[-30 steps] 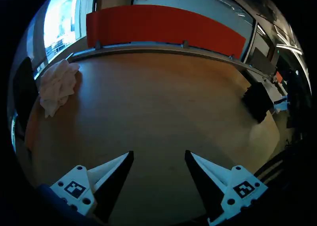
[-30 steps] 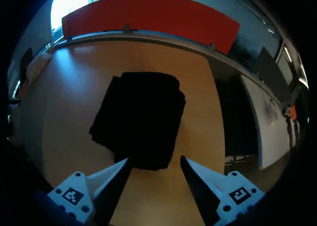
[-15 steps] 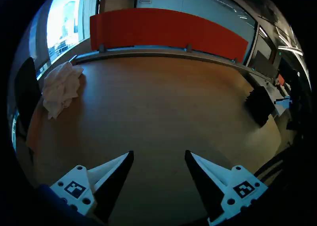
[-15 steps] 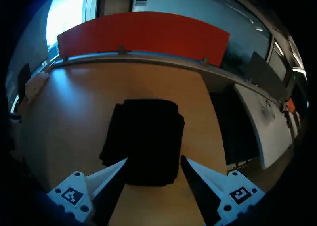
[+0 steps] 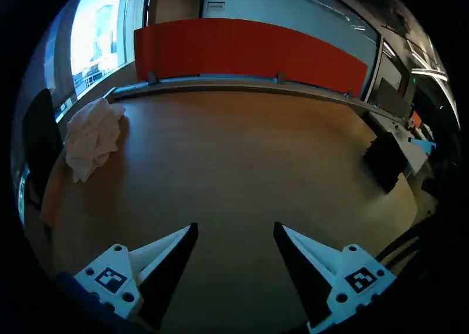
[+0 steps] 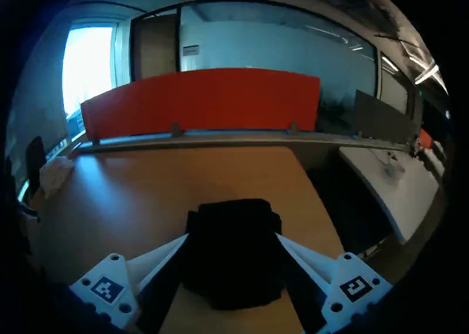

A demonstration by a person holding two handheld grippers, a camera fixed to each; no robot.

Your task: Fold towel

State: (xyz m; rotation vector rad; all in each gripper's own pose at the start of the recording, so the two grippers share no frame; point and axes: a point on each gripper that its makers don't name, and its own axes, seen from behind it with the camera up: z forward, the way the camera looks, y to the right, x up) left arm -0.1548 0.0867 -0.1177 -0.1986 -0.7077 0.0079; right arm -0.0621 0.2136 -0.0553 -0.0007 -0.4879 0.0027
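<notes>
The work looks about half done. One black towel [image 6: 234, 252] lies as a compact folded block by the right edge of the table [image 6: 146, 181], so its folding appears finished. One white towel [image 5: 92, 137] sits in a crumpled heap at the left edge, toward the far-left corner, and looks untouched; judging from that, it is what is left to fold.

The right gripper [image 6: 232, 236] hangs low over the black towel with its fingers spread. The block fills the gap between them, but I cannot tell whether the tips touch the cloth, and nothing suggests a pinch. The left gripper [image 5: 234, 225] has its fingers spread too, with bare wood between them. It is well apart from both towels.

By count there are two towels, one black and one white, and two grippers. One red screen [image 5: 252, 47] runs along the table's far edge. In the left gripper view the black towel shows as a dark shape at the right edge.
</notes>
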